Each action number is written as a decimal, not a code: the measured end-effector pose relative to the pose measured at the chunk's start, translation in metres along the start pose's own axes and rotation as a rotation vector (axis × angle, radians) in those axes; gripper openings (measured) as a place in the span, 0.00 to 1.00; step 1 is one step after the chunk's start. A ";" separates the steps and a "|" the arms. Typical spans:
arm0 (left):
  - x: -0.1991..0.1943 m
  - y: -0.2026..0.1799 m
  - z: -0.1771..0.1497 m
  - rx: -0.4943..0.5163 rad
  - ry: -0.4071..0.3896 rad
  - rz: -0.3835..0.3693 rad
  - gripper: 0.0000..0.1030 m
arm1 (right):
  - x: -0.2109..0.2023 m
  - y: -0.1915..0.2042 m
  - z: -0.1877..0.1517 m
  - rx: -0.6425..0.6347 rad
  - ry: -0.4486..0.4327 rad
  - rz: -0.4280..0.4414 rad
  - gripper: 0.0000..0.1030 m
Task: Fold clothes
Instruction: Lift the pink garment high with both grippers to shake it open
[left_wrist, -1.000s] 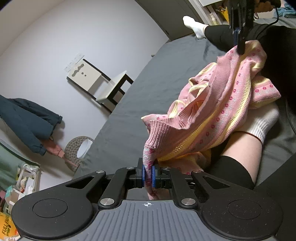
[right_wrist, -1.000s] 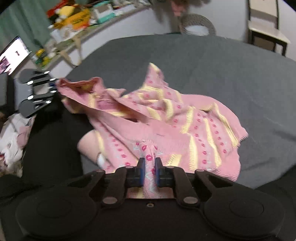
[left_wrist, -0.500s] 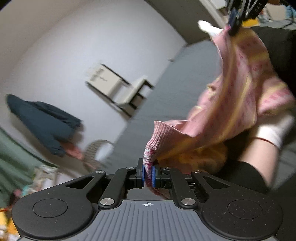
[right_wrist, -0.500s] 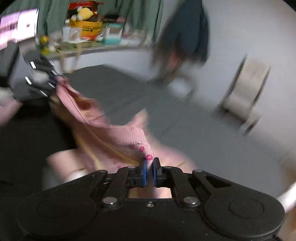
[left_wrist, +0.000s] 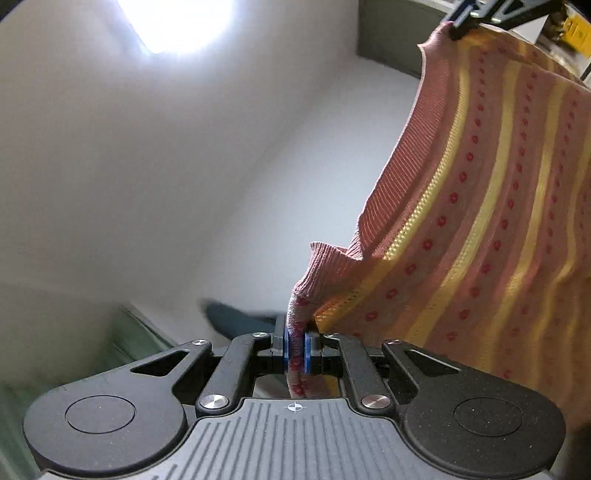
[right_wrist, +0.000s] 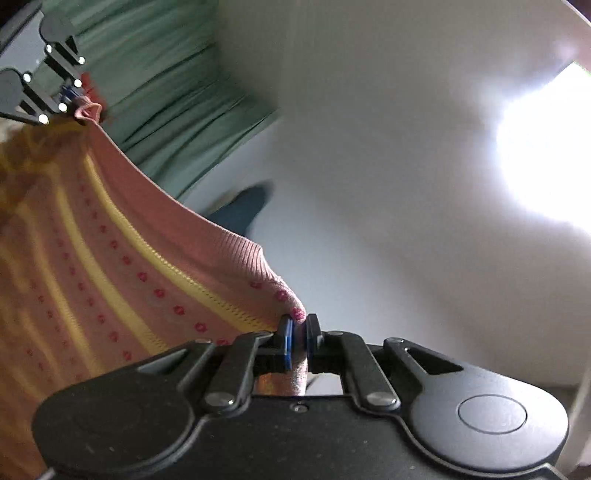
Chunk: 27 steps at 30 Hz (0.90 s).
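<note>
Since the previous second we had raised the pink sweater (left_wrist: 491, 206) off the bed — left gripper (left_wrist: 295, 347) and right gripper (right_wrist: 299, 341) each clamped on a ribbed corner, spreading it flat for folding.

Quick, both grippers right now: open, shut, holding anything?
Left gripper: closed, fingers pinching one corner of the pink striped sweater.
Right gripper: closed, pinching the sweater's other corner.

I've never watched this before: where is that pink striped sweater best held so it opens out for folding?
By its ribbed edge, at two corners far apart, fingers coming in from opposite ends. The left gripper and right gripper each pinch a corner, and the pink sweater hangs spread between them, stripes running smooth.
</note>
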<state>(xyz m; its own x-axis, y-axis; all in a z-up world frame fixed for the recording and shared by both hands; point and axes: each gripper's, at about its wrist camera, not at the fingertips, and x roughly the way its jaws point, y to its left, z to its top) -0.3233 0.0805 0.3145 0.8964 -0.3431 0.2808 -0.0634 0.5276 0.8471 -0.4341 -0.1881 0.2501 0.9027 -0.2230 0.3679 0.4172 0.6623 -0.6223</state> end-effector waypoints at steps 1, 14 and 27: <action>0.000 0.013 0.009 0.015 -0.029 0.045 0.07 | 0.001 -0.010 0.008 -0.002 -0.042 -0.053 0.07; 0.054 0.058 0.048 0.078 -0.125 0.137 0.07 | 0.100 -0.048 0.021 -0.004 -0.048 -0.100 0.07; 0.283 -0.047 -0.011 0.164 0.210 -0.207 0.07 | 0.342 0.026 -0.067 0.033 0.342 0.090 0.07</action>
<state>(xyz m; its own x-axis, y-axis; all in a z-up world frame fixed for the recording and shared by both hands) -0.0615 -0.0326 0.3489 0.9672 -0.2538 0.0103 0.0754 0.3255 0.9425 -0.1076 -0.2949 0.3137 0.9210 -0.3856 0.0561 0.3356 0.7116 -0.6173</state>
